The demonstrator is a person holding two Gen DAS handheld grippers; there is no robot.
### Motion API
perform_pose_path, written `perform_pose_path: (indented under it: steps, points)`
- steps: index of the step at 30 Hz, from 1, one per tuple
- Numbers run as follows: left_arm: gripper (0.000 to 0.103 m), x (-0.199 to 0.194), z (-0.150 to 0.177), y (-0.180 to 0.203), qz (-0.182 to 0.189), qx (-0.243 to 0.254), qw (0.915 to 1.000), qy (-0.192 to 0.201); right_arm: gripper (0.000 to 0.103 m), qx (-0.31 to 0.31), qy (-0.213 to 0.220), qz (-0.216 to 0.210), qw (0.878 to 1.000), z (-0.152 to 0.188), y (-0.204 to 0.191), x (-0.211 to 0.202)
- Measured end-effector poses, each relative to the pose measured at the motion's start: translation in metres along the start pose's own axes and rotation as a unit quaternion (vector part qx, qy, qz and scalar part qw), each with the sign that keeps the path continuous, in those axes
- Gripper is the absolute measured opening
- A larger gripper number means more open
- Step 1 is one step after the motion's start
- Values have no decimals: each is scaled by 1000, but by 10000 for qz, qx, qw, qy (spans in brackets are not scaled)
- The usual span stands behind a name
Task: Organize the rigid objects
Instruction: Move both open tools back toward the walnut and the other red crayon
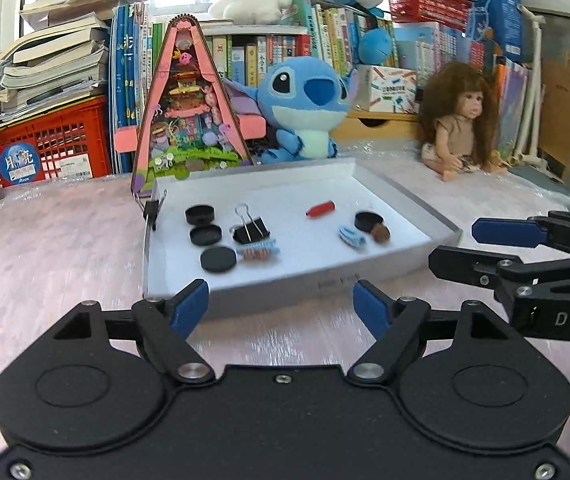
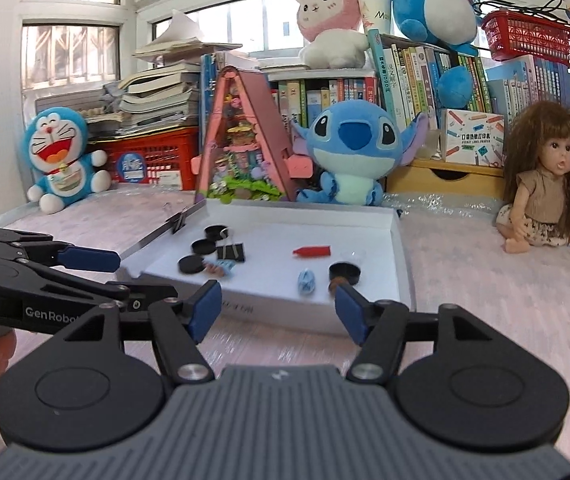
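A shallow white box (image 1: 285, 282) lies on the pink table ahead of both grippers. Its left half holds three black round caps (image 1: 205, 234), a large black binder clip (image 1: 252, 229) and a blue and brown piece (image 1: 259, 251). On the right lie a red cap (image 1: 321, 209), a blue clip (image 1: 352, 237), a black cap (image 1: 369, 220) and a brown bit (image 1: 381, 234). My left gripper (image 1: 281, 300) stands open and empty just short of the box's near wall. My right gripper (image 2: 277, 308) is open and empty too, at the near right part of the box (image 2: 403, 264).
A small binder clip (image 1: 151, 210) grips the box's left wall. Behind the box stand a pink triangular model house (image 1: 189, 112), a blue plush (image 1: 305, 100) and a long-haired doll (image 1: 461, 120). A red crate (image 1: 45, 144), book stacks and a blue cat plush (image 2: 61, 156) line the back.
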State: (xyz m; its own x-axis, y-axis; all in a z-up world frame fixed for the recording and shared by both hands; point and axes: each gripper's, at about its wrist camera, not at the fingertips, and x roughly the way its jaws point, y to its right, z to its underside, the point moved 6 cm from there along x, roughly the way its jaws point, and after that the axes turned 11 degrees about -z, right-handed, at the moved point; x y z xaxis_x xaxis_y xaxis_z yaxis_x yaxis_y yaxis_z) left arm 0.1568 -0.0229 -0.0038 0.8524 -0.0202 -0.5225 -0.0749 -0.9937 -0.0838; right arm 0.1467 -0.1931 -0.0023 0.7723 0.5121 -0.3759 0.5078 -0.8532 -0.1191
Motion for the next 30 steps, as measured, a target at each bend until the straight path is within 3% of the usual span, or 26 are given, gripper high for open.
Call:
perform_pose_path:
  steps: [21,27,30]
  points:
    - [77,-58,61,12,432,280,9985,-176,77,-321,-277,-162,9990,57,-38,-45]
    - [69,-64,72,17,611,382,9971,-256,77,-454,-469,-253,9975,75,-48,-52]
    - [59,-68,76,21,741,423,9960,-284,77,-521,-541,-297,9967,81,-53,-54]
